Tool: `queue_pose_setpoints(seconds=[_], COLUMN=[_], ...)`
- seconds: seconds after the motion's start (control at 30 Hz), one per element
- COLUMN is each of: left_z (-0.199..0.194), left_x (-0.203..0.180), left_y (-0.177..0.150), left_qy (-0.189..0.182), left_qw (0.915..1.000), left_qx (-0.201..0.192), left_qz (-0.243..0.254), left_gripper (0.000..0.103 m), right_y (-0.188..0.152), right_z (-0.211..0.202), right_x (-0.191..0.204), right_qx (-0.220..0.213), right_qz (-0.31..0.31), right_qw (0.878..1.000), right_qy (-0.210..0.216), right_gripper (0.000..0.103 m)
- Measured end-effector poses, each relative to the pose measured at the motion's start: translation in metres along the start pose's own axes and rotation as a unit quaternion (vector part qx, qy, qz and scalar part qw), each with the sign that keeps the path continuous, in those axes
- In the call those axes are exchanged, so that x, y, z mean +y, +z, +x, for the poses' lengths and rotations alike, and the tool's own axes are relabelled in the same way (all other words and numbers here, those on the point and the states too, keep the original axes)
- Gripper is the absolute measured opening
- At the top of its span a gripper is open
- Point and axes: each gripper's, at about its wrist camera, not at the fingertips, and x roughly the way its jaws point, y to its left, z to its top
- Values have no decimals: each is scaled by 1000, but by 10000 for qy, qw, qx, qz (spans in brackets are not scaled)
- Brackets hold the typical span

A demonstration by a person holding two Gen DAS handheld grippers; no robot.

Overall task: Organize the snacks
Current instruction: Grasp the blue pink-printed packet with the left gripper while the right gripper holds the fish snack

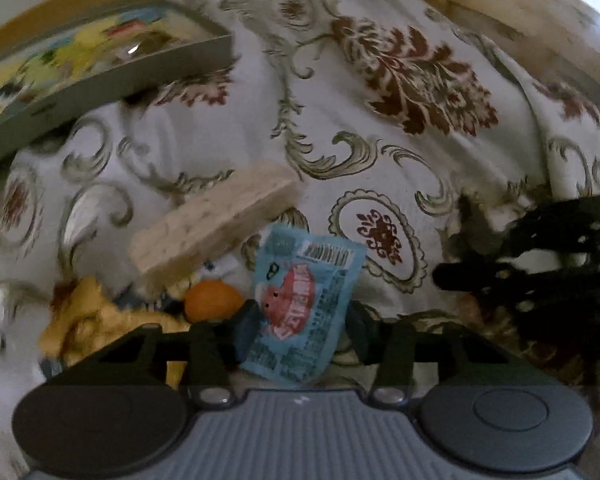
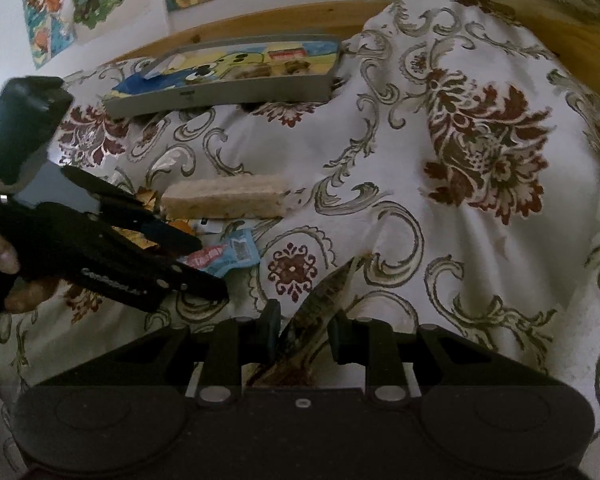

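While pointed down at the patterned cloth (image 1: 380,152), left gripper (image 1: 300,320) clamped on the blue snack packet (image 1: 304,304), one pad on each side edge. Packet just beside an orange round sweet (image 1: 212,300) and a yellow wrapper (image 1: 80,320), below a pale wafer bar (image 1: 216,220). Right gripper (image 2: 304,332) clenched on a dark flat wrapper (image 2: 320,312), tilted. Shallow grey picture tray (image 2: 228,96) farther back, near the wooden edge.

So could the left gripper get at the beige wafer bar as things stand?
Probably not yet: the left gripper has the blue packet between its fingers. The beige wafer bar lies uncovered just beyond it.
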Motion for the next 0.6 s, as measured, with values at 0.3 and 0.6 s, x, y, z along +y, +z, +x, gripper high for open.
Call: queue_pose_setpoints(seconds=[0.3,0.6], left_z=[15,31], left_x=[13,20], left_y=[4,6], left_qy=[-270,-894], left_qw=[9995,9953], left_qx=[45,342], left_qz=[159,145], left_gripper=[61,84], right_y=[6,-7], right_z=[13,15], right_x=[7,10], right_qx=[154,355], right_qz=[-160,30], right_qw=[9997,9989], right_qy=[64,290], right_gripper=[28,38])
